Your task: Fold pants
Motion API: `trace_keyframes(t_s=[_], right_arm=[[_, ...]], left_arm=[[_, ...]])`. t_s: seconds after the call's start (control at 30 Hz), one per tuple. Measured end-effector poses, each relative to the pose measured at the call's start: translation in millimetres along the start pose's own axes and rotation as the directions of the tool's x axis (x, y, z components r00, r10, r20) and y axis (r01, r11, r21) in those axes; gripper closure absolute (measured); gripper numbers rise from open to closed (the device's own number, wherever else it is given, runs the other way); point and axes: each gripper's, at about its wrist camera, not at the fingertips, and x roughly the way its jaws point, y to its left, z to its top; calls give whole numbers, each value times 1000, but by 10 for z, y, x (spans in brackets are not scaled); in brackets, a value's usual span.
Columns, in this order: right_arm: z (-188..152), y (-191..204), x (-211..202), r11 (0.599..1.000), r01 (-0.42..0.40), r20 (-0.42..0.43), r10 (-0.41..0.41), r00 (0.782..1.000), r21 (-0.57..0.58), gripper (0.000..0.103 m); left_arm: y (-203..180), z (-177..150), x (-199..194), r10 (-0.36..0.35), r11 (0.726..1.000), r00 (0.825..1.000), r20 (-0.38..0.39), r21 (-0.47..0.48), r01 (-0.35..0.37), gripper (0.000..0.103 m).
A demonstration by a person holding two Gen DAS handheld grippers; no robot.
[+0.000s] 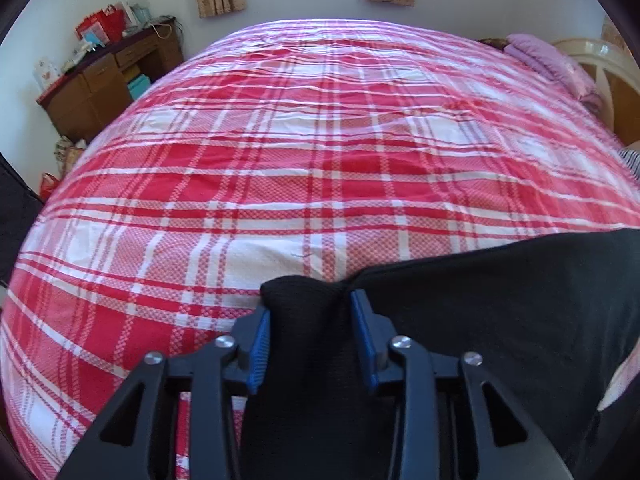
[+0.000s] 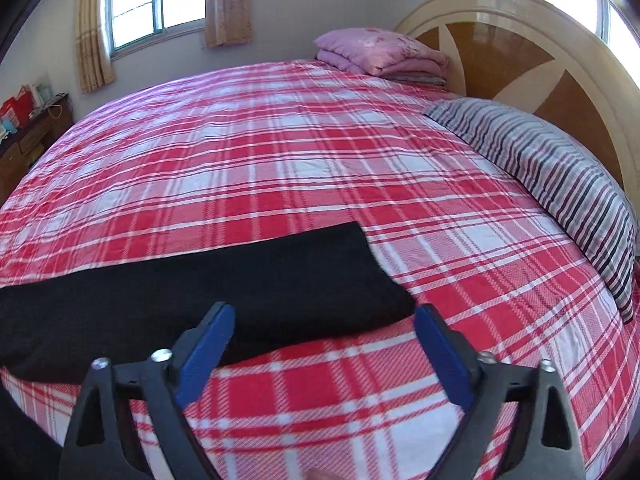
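Black pants (image 2: 224, 276) lie on the red plaid bed (image 2: 320, 152) as a long flat band running left from the near middle. In the left wrist view my left gripper (image 1: 310, 300) is shut on a bunched end of the pants (image 1: 500, 312), the cloth filling the gap between its blue pads. My right gripper (image 2: 324, 316) is open, its blue fingers spread wide just above the near right corner of the pants, holding nothing.
A striped pillow (image 2: 552, 184) lies by the wooden headboard (image 2: 520, 52) at right. A folded pink quilt (image 2: 380, 52) sits at the far corner. A wooden desk (image 1: 108, 76) with clutter stands left of the bed. The bed's near edge is just below the grippers.
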Motion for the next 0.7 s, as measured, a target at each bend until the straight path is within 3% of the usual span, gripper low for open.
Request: trace_keyframes(t_s=[0.07,0.23,0.37,0.7], right_arm=[[87,-137,113,999,-4,-36,5,999,36,24],[322,-443,355,996,46,-44,-42,998,73,24],[480,-611,622,993,-9,-83,19,996,117,24],[640,-471,1259,994,-86,-174,97,980,70,24]], left_arm=[[43,9,-27,-63,998,998,-1,-28,63,80],[-33,23,-24,-48,999,999,-8,20,49,83],[-29,9,42,-41,999,999,-5,24,41,83],[-17,26,77,-48,999,999,-16,13,48,83]])
